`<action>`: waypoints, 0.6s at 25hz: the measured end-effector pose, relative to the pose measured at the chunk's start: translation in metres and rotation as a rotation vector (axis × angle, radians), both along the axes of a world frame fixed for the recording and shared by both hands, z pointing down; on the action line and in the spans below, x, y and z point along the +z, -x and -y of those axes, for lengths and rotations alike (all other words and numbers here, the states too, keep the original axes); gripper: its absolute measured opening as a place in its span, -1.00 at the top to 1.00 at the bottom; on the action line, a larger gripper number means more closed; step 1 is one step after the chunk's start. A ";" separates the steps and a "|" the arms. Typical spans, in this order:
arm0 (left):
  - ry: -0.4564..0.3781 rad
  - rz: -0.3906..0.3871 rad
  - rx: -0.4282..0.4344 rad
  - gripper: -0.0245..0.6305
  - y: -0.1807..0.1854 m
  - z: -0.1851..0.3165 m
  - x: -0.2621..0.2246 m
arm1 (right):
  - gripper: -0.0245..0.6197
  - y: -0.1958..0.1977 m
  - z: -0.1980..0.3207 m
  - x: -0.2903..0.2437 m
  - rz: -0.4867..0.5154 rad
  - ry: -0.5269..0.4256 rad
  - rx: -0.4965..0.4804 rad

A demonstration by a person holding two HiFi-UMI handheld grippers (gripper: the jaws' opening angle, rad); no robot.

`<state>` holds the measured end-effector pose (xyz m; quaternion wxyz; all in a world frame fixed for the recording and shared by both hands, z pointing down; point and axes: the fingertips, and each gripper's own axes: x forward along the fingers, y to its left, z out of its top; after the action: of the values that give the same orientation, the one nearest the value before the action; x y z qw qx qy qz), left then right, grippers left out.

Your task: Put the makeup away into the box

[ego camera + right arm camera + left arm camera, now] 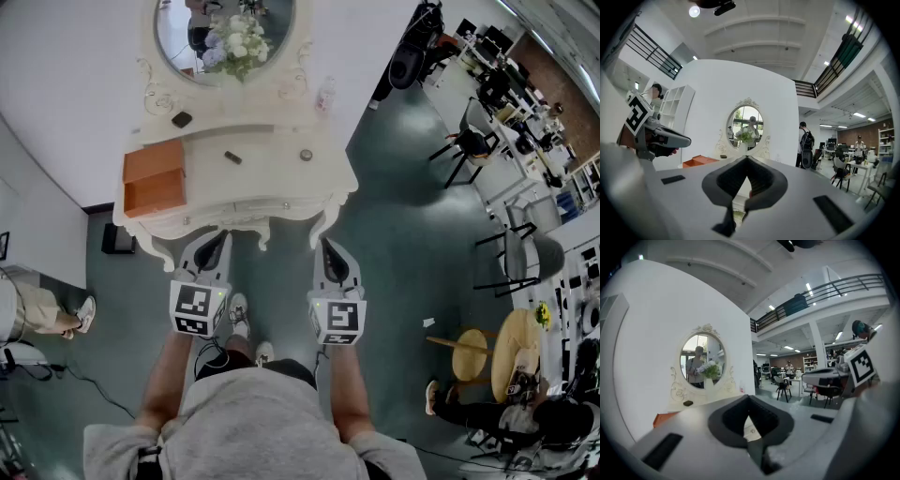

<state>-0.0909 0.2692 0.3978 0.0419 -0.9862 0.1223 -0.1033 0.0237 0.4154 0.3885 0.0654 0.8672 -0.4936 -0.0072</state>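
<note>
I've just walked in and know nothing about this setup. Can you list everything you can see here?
Dressing table: one, white, against the wall ahead of the person.
Mirror: one, oval, white frame, at the table's back.
Flowers: one bunch, pale, in front of the mirror.
Box: one, orange, at the table's left end.
Black item: one, small, on the shelf left of the mirror.
Dark stick: one, mid tabletop.
Round item: one, small, greyish, right of the stick.
Chair: one of several, black, in the office area on the right.
Round table: one, wooden, lower right.
Left gripper: grey, shut, empty, near the table's front.
Right gripper: grey, shut, empty, beside it.
</note>
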 end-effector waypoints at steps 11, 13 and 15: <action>0.037 0.011 -0.001 0.92 -0.050 0.064 0.015 | 0.89 -0.050 0.065 0.017 0.045 0.029 0.002; 0.040 0.012 -0.001 0.92 -0.063 0.081 0.016 | 0.89 -0.062 0.085 0.020 0.046 0.039 -0.005; 0.041 0.010 -0.002 0.92 -0.075 0.099 0.017 | 0.89 -0.074 0.106 0.022 0.047 0.047 -0.011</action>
<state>-0.0155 0.1698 0.4144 0.0222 -0.9862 0.1207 -0.1107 0.0975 0.3095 0.4105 0.0740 0.8625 -0.4999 0.0245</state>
